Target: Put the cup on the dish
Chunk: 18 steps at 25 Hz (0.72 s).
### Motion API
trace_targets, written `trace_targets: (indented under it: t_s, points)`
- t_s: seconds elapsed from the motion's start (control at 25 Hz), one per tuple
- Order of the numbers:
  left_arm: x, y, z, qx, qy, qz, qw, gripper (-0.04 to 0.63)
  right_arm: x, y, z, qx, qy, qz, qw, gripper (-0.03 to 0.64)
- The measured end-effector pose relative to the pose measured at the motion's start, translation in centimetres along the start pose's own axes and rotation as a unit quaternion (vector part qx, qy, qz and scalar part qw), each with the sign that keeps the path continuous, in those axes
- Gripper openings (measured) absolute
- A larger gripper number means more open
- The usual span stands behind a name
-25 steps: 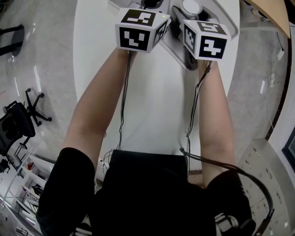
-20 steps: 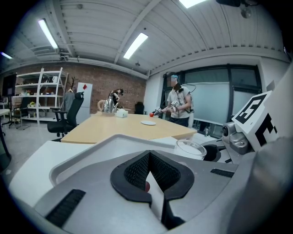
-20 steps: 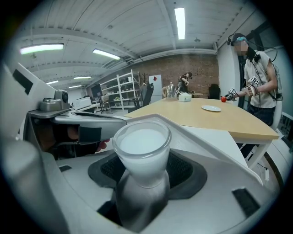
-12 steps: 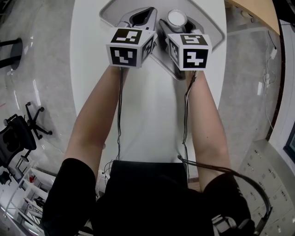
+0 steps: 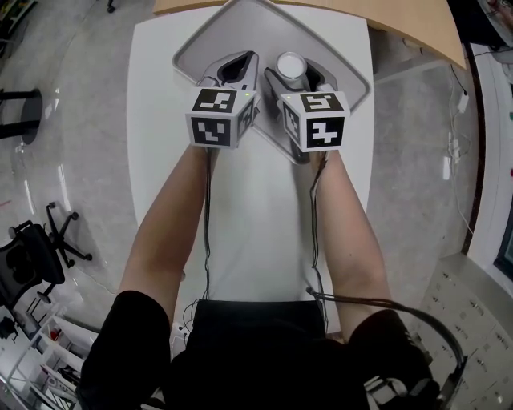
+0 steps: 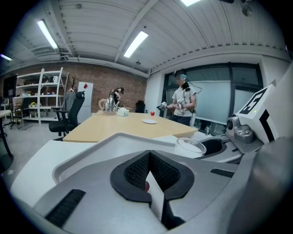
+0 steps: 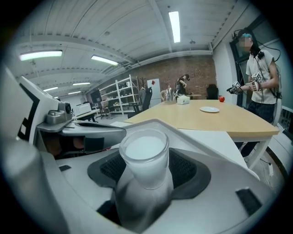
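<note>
A grey tray-like dish [image 5: 240, 24] lies at the far end of the white table [image 5: 256, 224]. My right gripper [image 5: 298, 76] hovers over its right half, shut on a frosted glass cup [image 5: 291, 64]. In the right gripper view the cup [image 7: 144, 157] stands upright between the black pads [image 7: 187, 169], with the dish rim [image 7: 158, 122] behind it. Whether the cup touches the dish I cannot tell. My left gripper [image 5: 243, 64] is over the dish's left half, shut and empty. Its pads [image 6: 132, 171] meet at the tip, and the cup [image 6: 190, 147] shows to its right.
A wooden table [image 5: 321, 8] adjoins the white one beyond the dish. An office chair [image 5: 32, 256] stands on the floor at the left. A person with grippers [image 7: 258, 77] stands past the wooden table, and shelves [image 6: 36, 96] line the far wall.
The head view has shifted, so the whole dish now shows and both grippers sit lower in the picture. The grippers stay side by side over the dish, the cup still held.
</note>
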<state>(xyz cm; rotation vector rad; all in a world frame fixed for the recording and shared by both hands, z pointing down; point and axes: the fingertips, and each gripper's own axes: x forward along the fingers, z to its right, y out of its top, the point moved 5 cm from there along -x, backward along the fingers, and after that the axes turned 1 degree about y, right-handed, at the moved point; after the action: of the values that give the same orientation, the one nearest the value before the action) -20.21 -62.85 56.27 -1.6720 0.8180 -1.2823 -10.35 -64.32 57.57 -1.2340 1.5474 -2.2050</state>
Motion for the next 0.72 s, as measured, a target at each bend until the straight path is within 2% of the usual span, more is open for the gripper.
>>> trace_targets:
  t_s: [0.28,0.64,0.72]
  points:
    - [-1.7,1.8,0.7,-0.006,0.001,0.005,1.0,0.0,-2.9,2.7,-0.4,0.0,0.0,0.029,1.0,0.241]
    - [-6.7,6.9,3.1,-0.013,0.009,0.034,0.9993,0.0,-9.8,8.3,-1.7,-0.005,0.001,0.103,0.995,0.236]
    - [-8.6,8.1,4.3,-0.012,0.009,0.043,0.999,0.0,-12.0,9.0,-2.5,-0.008,-0.002,0.116,0.993,0.166]
